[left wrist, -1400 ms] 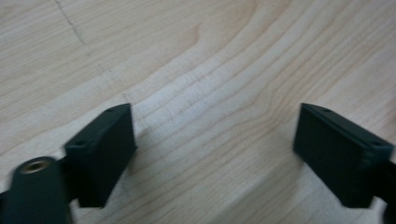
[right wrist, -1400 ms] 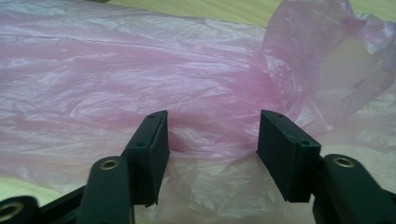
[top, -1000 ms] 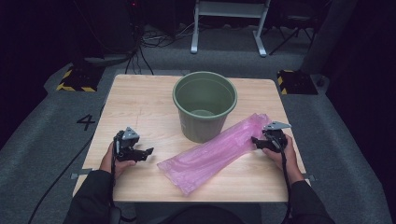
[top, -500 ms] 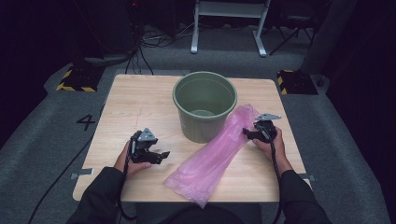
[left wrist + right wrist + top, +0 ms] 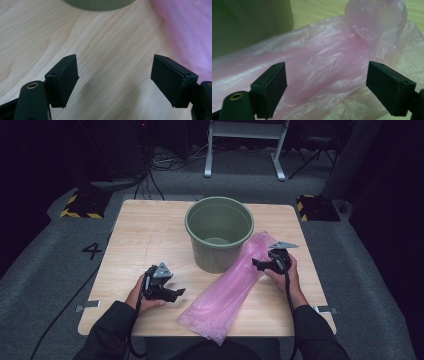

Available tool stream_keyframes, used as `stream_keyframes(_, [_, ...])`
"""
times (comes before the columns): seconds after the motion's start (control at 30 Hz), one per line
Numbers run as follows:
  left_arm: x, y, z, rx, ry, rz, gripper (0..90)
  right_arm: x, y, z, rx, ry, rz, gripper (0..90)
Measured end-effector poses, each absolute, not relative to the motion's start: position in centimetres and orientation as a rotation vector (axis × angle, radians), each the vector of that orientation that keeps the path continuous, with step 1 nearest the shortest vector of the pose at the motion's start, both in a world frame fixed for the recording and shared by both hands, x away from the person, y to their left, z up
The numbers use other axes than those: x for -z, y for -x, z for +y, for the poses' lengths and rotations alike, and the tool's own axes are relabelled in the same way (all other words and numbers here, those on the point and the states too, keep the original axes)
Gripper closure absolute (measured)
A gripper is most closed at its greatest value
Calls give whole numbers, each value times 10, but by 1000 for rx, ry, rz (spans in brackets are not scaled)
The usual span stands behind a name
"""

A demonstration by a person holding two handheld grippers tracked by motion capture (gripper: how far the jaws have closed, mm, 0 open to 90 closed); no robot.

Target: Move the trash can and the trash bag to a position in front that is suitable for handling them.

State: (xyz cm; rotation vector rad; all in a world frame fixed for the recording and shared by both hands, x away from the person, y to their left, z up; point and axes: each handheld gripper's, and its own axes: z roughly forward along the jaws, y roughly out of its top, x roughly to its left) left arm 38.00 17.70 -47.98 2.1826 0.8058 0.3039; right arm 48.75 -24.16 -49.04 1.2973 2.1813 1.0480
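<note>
Here, high view: the pink bag (image 5: 232,287) is laid just right of the green bucket (image 5: 218,232); a regrip is judged in hand.
Left gripper view: left gripper (image 5: 115,82) spread wide, nothing held, near the bucket's base.
Right gripper view: right gripper (image 5: 325,85) has just been opening; bag between the jaws, unpressed; a fresh pinch near the bucket is called for.

Between my right jaws lies the plastic bag (image 5: 312,70), pale pink and shiny. Beyond it stands the bucket (image 5: 218,232), dull olive green. Under my black left jaws, the counter (image 5: 100,65) shows light wood grain.
</note>
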Motion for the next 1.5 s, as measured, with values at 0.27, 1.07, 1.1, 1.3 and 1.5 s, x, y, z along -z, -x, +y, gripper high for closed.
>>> stream_keyframes(0.27, [482,-365,145,-275,-2231,705,208,489,-489,-251,-1030,-1336,2134,210])
stream_keyframes(1.07, [503,-382,139,-291,-2267,694,147,500,-495,-249,-974,-1294,2194,382])
stream_keyframes(1.1, [503,-384,140,-284,-2265,703,147,500,-494,-248,-978,-1290,2197,403])
stream_keyframes(1.3, [503,-392,142,-276,-2265,692,147,499,-494,-248,-1025,-1279,2211,608])
stream_keyframes(1.5, [503,-392,142,-276,-2266,691,148,500,-495,-254,-1107,-1314,2223,772])
